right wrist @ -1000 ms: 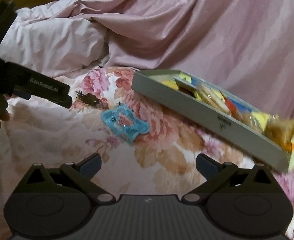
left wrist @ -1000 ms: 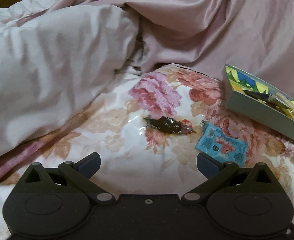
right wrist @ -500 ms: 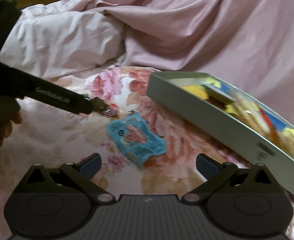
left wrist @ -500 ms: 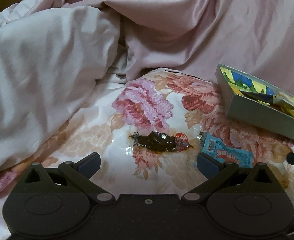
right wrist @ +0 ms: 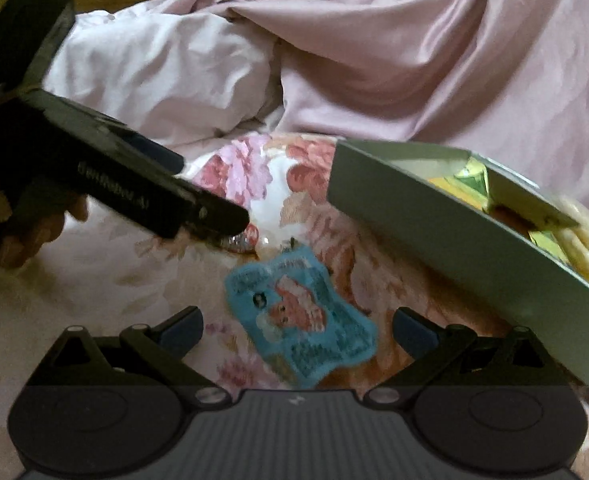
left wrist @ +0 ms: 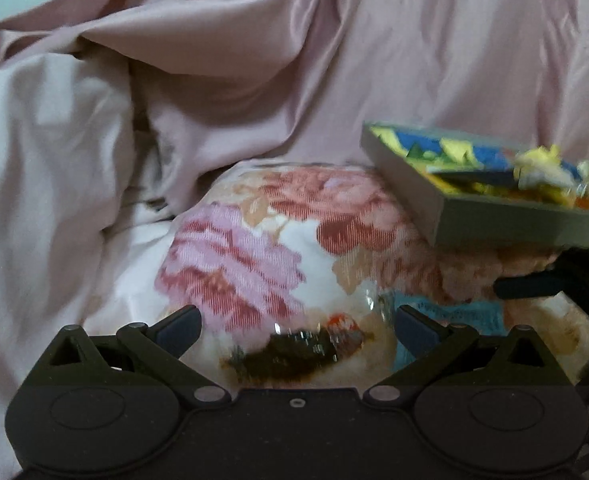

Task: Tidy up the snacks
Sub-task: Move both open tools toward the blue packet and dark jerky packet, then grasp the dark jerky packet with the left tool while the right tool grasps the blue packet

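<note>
Your left gripper [left wrist: 296,326] stands with its jaws wide apart, low over the floral bedsheet [left wrist: 254,256]. Between its fingertips lies the dark snack packet [left wrist: 294,354], flat on the sheet; its long axis runs left to right across your left wrist view, and its red end points right, toward the blue snack packet [left wrist: 450,318]. From the right wrist view the same gripper [right wrist: 230,220] hides most of the dark packet, and only a shiny end [right wrist: 240,242] shows at its tip. Whether the fingers touch the packet cannot be told.

Your right gripper [right wrist: 297,330] is likewise spread open and holds nothing. The blue snack packet [right wrist: 300,320] lies flat between and just ahead of its fingers, long axis running from upper left to lower right in that view, the printed picture facing up.

The grey box [right wrist: 434,240] sits to the right of both packets, tilted on the sheet, with yellow and blue wrappers [left wrist: 494,164] inside. Pink bedding [right wrist: 374,60] is bunched behind.
</note>
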A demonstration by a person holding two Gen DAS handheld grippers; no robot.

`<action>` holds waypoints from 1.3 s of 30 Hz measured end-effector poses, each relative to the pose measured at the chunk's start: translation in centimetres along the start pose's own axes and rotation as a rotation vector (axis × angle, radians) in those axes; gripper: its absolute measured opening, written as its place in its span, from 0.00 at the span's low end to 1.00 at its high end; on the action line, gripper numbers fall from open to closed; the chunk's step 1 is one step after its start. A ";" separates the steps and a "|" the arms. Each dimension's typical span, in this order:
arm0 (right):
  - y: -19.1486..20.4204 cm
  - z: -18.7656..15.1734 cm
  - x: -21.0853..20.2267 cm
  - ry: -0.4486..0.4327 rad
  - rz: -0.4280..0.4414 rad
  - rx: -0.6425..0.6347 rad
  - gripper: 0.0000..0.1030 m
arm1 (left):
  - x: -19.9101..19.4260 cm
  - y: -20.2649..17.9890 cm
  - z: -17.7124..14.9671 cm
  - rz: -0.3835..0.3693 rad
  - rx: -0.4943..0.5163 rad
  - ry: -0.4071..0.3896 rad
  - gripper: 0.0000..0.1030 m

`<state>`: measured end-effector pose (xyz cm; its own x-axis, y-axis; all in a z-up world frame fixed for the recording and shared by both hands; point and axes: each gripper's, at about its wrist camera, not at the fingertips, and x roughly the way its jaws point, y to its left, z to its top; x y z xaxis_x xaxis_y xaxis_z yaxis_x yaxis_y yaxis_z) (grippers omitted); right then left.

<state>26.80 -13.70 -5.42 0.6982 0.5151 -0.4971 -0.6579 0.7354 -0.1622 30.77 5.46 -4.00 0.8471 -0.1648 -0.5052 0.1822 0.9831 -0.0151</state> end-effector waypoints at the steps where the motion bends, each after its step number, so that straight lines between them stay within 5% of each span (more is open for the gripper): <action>1: 0.0 0.1 0.2 -0.001 0.011 -0.001 1.00 | 0.1 0.7 0.2 -0.018 -0.016 -0.001 0.99; 16: -0.6 0.4 2.0 0.055 0.108 0.024 0.98 | 2.0 3.0 0.6 -0.286 0.009 0.085 0.99; 22: -0.8 0.6 1.4 0.083 0.177 -0.011 0.85 | 1.8 2.3 0.6 -0.364 0.123 0.179 0.99; 28: -0.7 0.4 1.3 0.061 0.149 -0.053 0.93 | 2.0 0.7 0.1 -0.301 0.364 0.214 0.99; 32: -0.5 0.1 1.6 0.050 0.166 -0.046 0.85 | 2.5 1.3 0.3 -0.297 0.360 0.225 0.94; 39: -0.5 0.3 1.2 0.067 0.195 -0.030 0.69 | 2.2 0.9 -0.2 -0.287 0.340 0.243 0.69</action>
<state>28.03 -13.30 -5.69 0.5367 0.6152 -0.5774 -0.7878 0.6105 -0.0818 32.68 5.97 -5.24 0.6060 -0.3619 -0.7084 0.5770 0.8130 0.0783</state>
